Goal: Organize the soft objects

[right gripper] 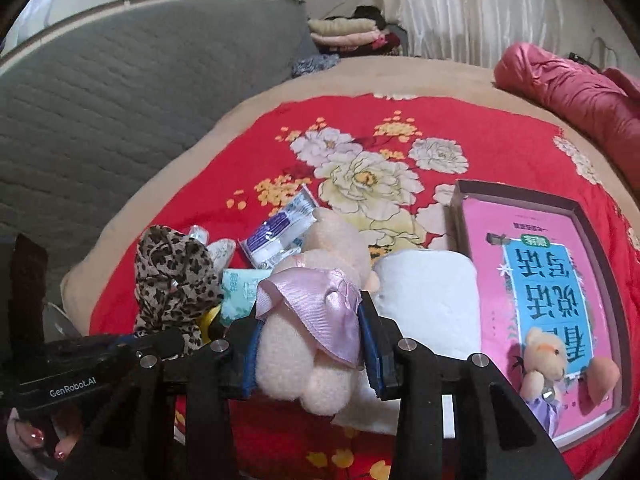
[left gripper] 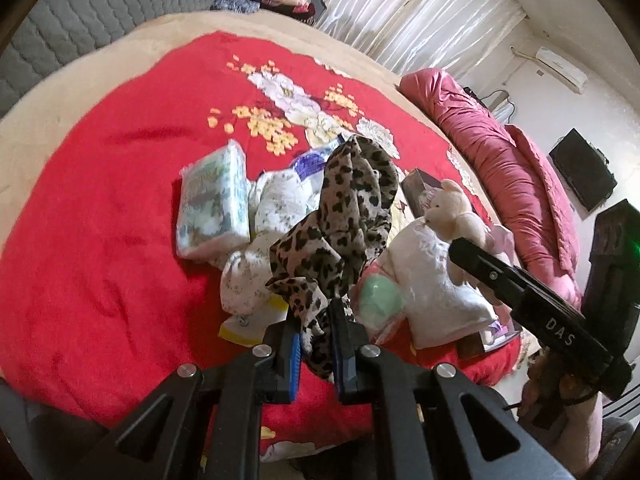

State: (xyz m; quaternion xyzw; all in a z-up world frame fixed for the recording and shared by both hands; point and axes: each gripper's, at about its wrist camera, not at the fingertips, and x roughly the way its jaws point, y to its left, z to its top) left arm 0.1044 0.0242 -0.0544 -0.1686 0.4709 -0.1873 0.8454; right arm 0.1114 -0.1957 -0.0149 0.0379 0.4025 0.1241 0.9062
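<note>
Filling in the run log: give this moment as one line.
left hand-held gripper: shut on leopard scarf | right hand-held gripper: shut on plush toy | surface: red floral blanket

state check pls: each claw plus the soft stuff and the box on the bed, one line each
left claw: shut on the leopard-print scarf
leopard-print scarf: pinched, draped upward in a bunch
right claw: shut on the plush bear
plush bear: gripped at the body, pink ribbon skirt on
tissue pack: lying on the bedspread, sealed
box: open, book and small plush toy inside
white towel roll: rolled, lying beside the box
</note>
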